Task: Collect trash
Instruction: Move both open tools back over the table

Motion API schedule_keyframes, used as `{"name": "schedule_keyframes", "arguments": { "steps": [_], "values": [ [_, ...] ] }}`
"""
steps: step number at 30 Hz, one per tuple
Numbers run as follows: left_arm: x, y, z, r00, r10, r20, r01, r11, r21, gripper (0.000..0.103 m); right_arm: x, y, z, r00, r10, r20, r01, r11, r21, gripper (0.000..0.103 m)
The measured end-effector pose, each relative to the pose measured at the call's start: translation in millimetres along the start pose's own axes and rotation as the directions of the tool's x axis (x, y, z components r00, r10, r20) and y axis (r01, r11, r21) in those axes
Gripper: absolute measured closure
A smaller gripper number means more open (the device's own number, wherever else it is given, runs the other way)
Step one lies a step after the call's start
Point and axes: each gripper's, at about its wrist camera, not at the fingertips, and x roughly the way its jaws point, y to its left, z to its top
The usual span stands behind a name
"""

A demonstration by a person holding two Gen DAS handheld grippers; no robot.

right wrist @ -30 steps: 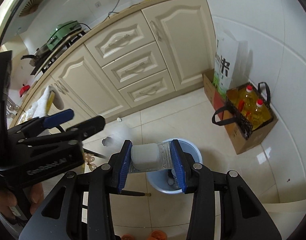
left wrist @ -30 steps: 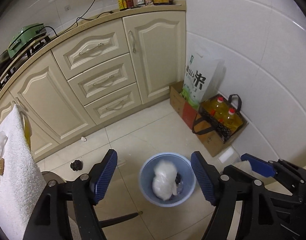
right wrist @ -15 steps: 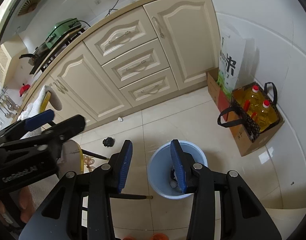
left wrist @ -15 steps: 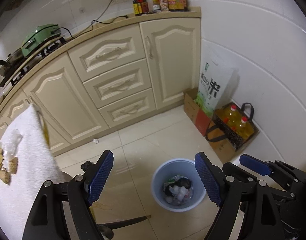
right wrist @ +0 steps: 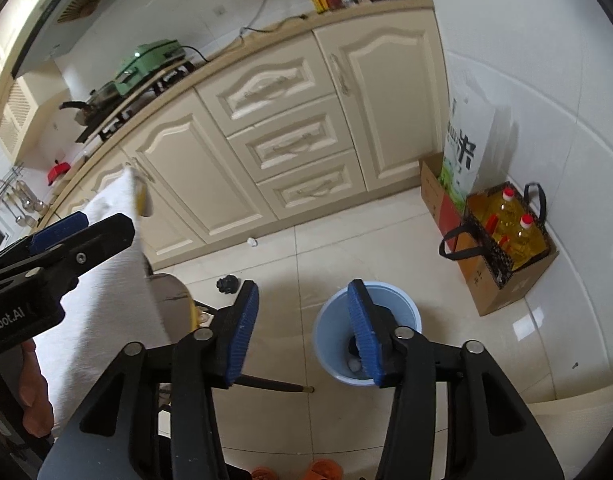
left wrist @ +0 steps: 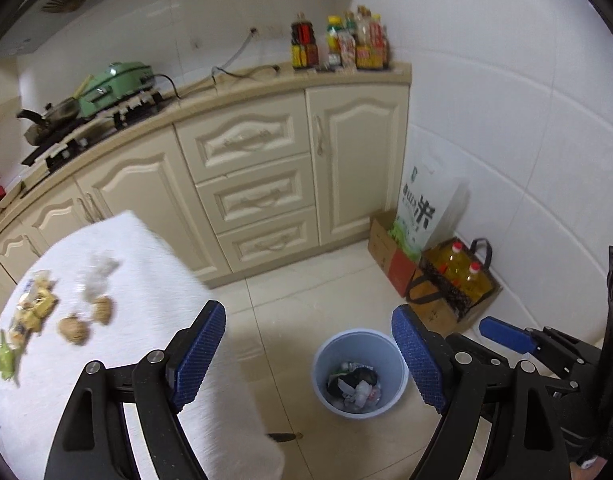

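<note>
A light blue trash bin [left wrist: 360, 372] stands on the tiled floor with crumpled trash inside; it also shows in the right wrist view [right wrist: 334, 328]. My left gripper [left wrist: 308, 360] is open and empty, above the table edge and bin. My right gripper [right wrist: 302, 332] is open and empty, above the bin's left rim. On the white-clothed table [left wrist: 146, 280] lie walnuts [left wrist: 72, 330], yellow snack wrappers [left wrist: 30, 308], a clear wrapper [left wrist: 98, 276] and a green wrapper [left wrist: 4, 360].
Cream kitchen cabinets [left wrist: 258, 184] run along the back. A rice bag [left wrist: 420, 208] in a cardboard box and a bag with oil bottles [left wrist: 462, 276] stand by the right wall. A small black object [right wrist: 228, 283] and a white scrap [right wrist: 252, 242] lie on the floor.
The right gripper opened and let its clear white-filled package drop into the bin. A white lump seen falling into the bin has settled. The left gripper swung up and left, bringing the table into view.
</note>
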Motion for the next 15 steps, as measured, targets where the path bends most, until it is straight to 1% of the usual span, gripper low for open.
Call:
{"name": "schedule_keyframes", "arguments": {
  "steps": [1, 2, 3, 5, 6, 8, 10, 11, 12, 15],
  "values": [
    [-15, 8, -4, 1.000, -0.003, 0.017, 0.003, 1.000, -0.008, 0.017, -7, 7, 0, 1.000, 0.001, 0.010, -0.001, 1.000, -0.009, 0.050],
    [-29, 17, -8, 0.999, -0.005, 0.033, 0.006, 1.000, -0.013, 0.015, -15, 18, 2, 1.000, 0.002, 0.021, -0.002, 1.000, -0.022, 0.043],
    [-47, 27, -13, 0.998, -0.005, 0.055, 0.006, 1.000, -0.020, 0.015, -22, 25, 2, 1.000, 0.004, 0.030, -0.003, 0.999, -0.032, 0.032],
    [-75, 47, -25, 0.996, 0.006, 0.086, -0.003, 1.000, -0.028, 0.013, -39, 47, 5, 0.998, 0.010, 0.056, -0.006, 0.998, -0.059, 0.019],
    [-90, 59, -31, 0.994, 0.018, 0.106, -0.014, 0.999, -0.036, 0.013, -44, 57, 7, 0.998, 0.014, 0.065, -0.009, 0.997, -0.071, 0.018],
    [-114, 81, -44, 0.991, 0.039, 0.131, -0.032, 0.998, -0.056, 0.008, -56, 81, 10, 0.996, 0.030, 0.086, -0.021, 0.995, -0.101, 0.017],
    [-138, 110, -57, 0.987, 0.052, 0.151, -0.040, 0.996, -0.082, 0.006, -63, 106, 13, 0.994, 0.047, 0.097, -0.034, 0.990, -0.134, 0.010],
    [-149, 127, -63, 0.985, 0.069, 0.156, -0.054, 0.994, -0.095, 0.006, -65, 121, 14, 0.993, 0.059, 0.100, -0.043, 0.987, -0.157, 0.008],
    [-157, 138, -68, 0.983, 0.085, 0.162, -0.069, 0.992, -0.103, 0.006, -66, 136, 15, 0.992, 0.071, 0.102, -0.052, 0.982, -0.181, 0.008],
    [-176, 185, -86, 0.971, 0.166, 0.171, -0.145, 0.981, -0.130, 0.004, -60, 184, 17, 0.990, 0.107, 0.089, -0.082, 0.965, -0.248, 0.008]
  ]
}}
